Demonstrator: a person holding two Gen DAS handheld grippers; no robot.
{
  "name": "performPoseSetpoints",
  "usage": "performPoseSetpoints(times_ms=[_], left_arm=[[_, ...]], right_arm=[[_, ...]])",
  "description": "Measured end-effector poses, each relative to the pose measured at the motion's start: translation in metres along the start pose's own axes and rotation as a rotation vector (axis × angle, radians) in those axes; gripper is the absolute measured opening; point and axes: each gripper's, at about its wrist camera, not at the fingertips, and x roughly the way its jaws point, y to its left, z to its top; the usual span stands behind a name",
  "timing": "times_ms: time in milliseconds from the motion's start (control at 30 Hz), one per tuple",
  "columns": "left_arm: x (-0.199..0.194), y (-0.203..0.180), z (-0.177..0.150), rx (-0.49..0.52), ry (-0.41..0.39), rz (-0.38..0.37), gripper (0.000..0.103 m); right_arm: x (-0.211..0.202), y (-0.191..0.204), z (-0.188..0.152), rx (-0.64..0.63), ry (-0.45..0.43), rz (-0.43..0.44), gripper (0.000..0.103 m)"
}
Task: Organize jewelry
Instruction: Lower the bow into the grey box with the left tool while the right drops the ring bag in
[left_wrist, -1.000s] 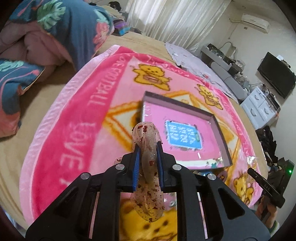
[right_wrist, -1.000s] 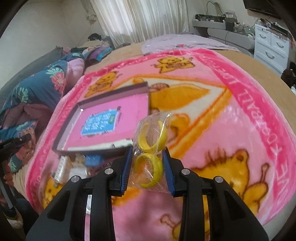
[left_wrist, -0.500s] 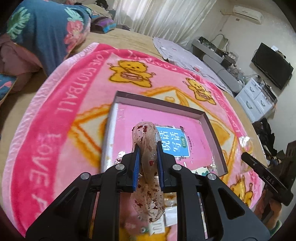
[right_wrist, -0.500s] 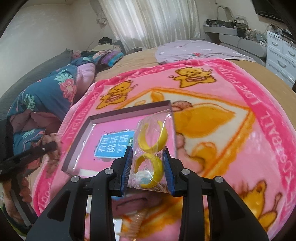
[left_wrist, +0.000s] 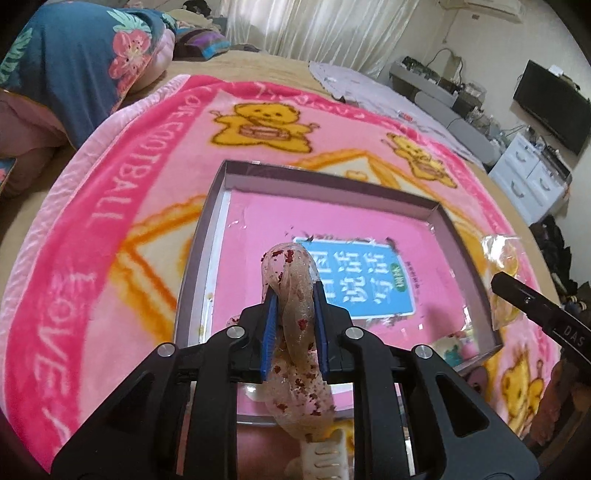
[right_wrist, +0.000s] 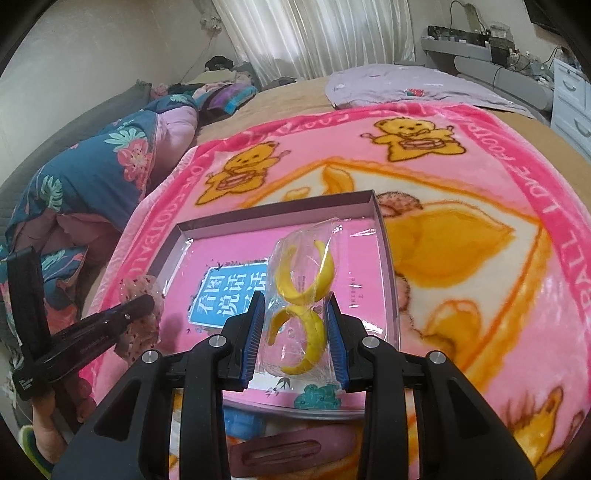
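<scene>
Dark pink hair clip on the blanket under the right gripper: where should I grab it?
Take the hair clip across its narrow width near the middle, coming from above. It lies flat and long on the blanket, so its slim sides suit the fingers, I'd judge.

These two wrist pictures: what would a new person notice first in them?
First, the bright pink blanket with yellow bears, spread over the bed. In its middle lies a shallow box with a pink bottom and a blue label. Nearest the cameras, the left claw is shut on a clear, red-flecked scrunchie, and the right claw is shut on a clear bag of yellow clips.
</scene>
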Motion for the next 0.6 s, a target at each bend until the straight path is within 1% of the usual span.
performPoseSetpoints(times_ms=[100,200,333,400,467,500,533,600], left_arm=[[0.006,0.003,-0.002,0.0,0.017,0.014,0.012],[0.005,0.003,-0.003,0.004,0.019,0.024,0.019],[0.005,0.005,-0.004,0.007,0.031,0.034,0.034],[0.003,0.006,-0.004,0.01,0.035,0.035,0.038],[0.0,0.006,-0.004,0.009,0.036,0.034,0.049],[0.001,0.005,-0.004,0.01,0.036,0.034,0.052],[0.0,0.005,-0.005,0.012,0.036,0.035,0.057],[-0.002,0.004,-0.004,0.015,0.035,0.034,0.059]], right_arm=[[0.01,-0.005,-0.007,0.001,0.027,-0.014,0.031],[0.019,-0.008,-0.012,0.0,0.047,-0.042,0.031],[0.025,-0.01,-0.016,-0.005,0.061,-0.057,0.031],[0.026,-0.009,-0.019,-0.011,0.068,-0.057,0.031],[0.026,-0.009,-0.023,-0.021,0.073,-0.065,0.032],[0.026,-0.009,-0.024,-0.024,0.076,-0.067,0.032],[0.025,-0.01,-0.025,-0.022,0.078,-0.068,0.032],[0.025,-0.011,-0.025,-0.018,0.079,-0.068,0.033]])
